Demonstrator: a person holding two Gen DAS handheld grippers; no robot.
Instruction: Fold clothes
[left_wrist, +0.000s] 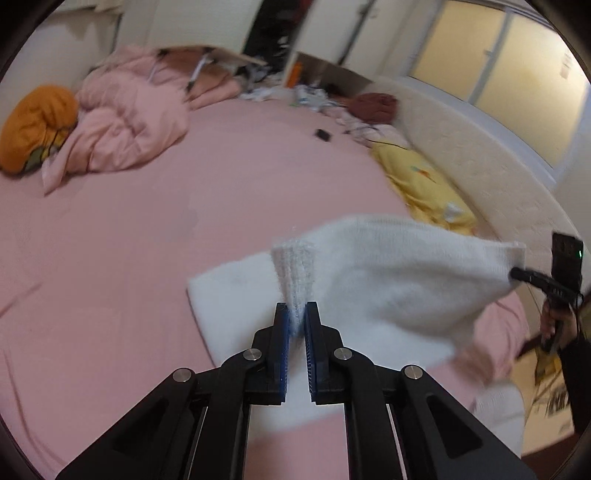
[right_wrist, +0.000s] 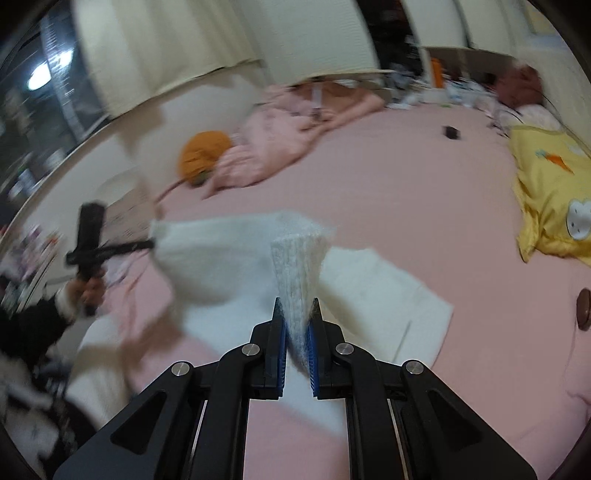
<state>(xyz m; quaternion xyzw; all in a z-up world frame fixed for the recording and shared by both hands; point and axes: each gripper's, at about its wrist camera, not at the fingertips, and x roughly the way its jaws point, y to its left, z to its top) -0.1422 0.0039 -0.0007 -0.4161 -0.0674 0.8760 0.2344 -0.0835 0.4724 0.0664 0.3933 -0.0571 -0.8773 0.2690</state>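
This was a bedroom in a home. A wide bed under a pink sheet (left_wrist: 155, 229) filled both views, with a crumpled pink duvet (left_wrist: 125, 122) and an orange cushion (left_wrist: 33, 129) pushed toward its far side. A yellow pillow (right_wrist: 554, 192) printed with a carrot and a rabbit lay along one edge. Cream curtains (right_wrist: 166, 48) hung by a dark window (right_wrist: 48, 92), and clutter of small belongings (left_wrist: 295, 92) sat against the far wall beside an open closet
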